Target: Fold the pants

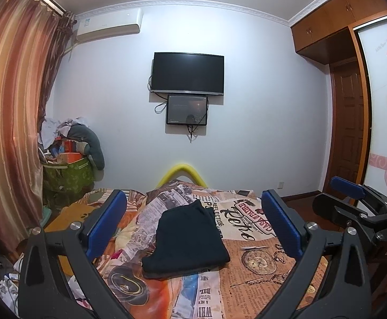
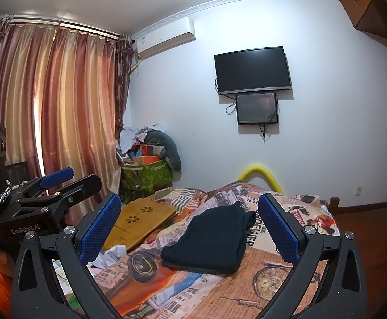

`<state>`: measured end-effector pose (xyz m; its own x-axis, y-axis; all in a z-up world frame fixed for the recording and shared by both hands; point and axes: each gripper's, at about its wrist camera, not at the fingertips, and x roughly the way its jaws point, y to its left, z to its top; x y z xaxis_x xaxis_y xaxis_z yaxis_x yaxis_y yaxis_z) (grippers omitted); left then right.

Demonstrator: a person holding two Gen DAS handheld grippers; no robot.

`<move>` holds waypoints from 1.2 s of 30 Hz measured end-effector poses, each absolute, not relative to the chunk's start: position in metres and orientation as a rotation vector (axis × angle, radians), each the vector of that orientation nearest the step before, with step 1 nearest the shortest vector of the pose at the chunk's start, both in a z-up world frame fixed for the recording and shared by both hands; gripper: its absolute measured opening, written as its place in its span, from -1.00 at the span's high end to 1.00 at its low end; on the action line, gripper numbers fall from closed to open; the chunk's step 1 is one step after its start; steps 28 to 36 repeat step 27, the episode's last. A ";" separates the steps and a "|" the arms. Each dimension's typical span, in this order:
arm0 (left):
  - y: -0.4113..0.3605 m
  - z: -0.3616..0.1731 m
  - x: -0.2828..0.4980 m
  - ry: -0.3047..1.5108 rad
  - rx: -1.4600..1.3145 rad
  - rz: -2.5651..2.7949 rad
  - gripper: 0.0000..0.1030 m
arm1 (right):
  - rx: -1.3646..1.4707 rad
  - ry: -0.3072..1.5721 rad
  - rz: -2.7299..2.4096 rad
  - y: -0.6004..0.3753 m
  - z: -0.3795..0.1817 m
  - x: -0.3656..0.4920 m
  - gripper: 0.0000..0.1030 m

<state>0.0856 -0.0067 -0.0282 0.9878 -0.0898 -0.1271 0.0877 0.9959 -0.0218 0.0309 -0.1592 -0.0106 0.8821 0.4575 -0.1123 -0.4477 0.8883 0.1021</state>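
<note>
Newsprint-patterned bedspread (image 1: 259, 287) carries the black pants (image 1: 186, 239), folded into a neat thick rectangle; left claw (image 1: 193, 226) and right claw (image 2: 190, 228) hover above, both spread wide, empty.

The folded pants (image 1: 185, 239) are plain black, lying on a bedspread (image 1: 259, 287) printed in orange and cream newspaper motifs with a pocket watch. Both grippers have blue, dimpled pads (image 2: 100, 228) on black frames. The curtains (image 2: 60, 106) are striped rust and gold.

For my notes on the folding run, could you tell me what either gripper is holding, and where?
Nothing: left gripper and right gripper are open, clear of the folded pants.
</note>
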 end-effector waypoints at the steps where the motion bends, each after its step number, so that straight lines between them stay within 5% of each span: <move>1: -0.007 -0.028 0.086 0.130 -0.014 -0.095 -0.99 | 0.074 0.135 0.471 -0.160 -0.011 0.031 -0.99; 36: -0.014 -0.032 0.090 0.163 0.002 -0.106 -0.99 | 0.086 0.147 0.467 -0.167 -0.012 0.032 -0.99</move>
